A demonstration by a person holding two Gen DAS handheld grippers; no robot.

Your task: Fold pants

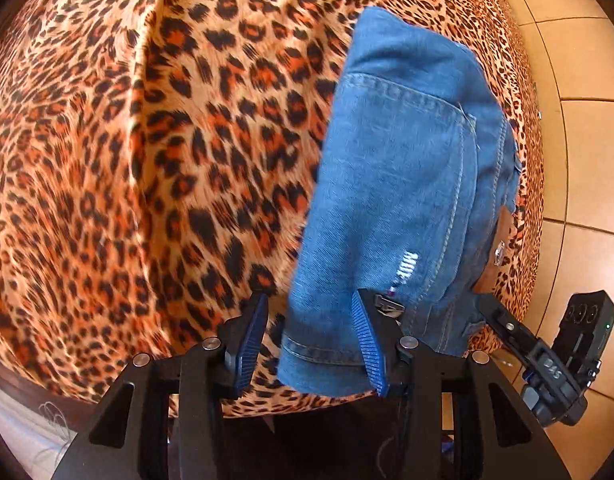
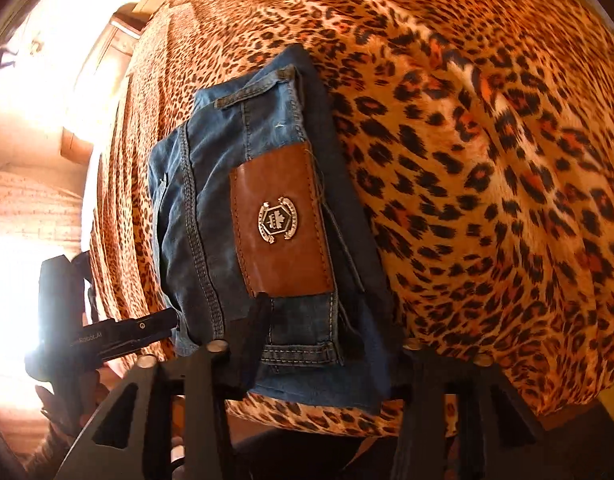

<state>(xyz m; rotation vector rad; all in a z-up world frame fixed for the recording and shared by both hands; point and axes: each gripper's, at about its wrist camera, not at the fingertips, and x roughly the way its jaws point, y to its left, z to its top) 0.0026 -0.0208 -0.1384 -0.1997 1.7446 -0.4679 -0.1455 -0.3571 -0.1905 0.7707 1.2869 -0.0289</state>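
Observation:
The blue denim pants (image 1: 399,184) lie folded into a compact stack on the leopard-print cover (image 1: 147,160). In the left wrist view my left gripper (image 1: 311,340) is open; its blue-padded fingers straddle the near left corner of the stack, which lies between them. In the right wrist view the pants (image 2: 211,208) show their waistband and a brown leather patch (image 2: 281,224) with a metal badge. My right gripper (image 2: 319,344) is open, its dark fingers either side of the stack's near edge. The right gripper also shows in the left wrist view (image 1: 547,360).
The leopard-print cover (image 2: 487,160) spreads far around the stack, with soft ridges. A tan tiled floor (image 1: 579,80) lies beyond the cover's right edge. The other gripper's body (image 2: 67,320) shows at the left, against bright glare.

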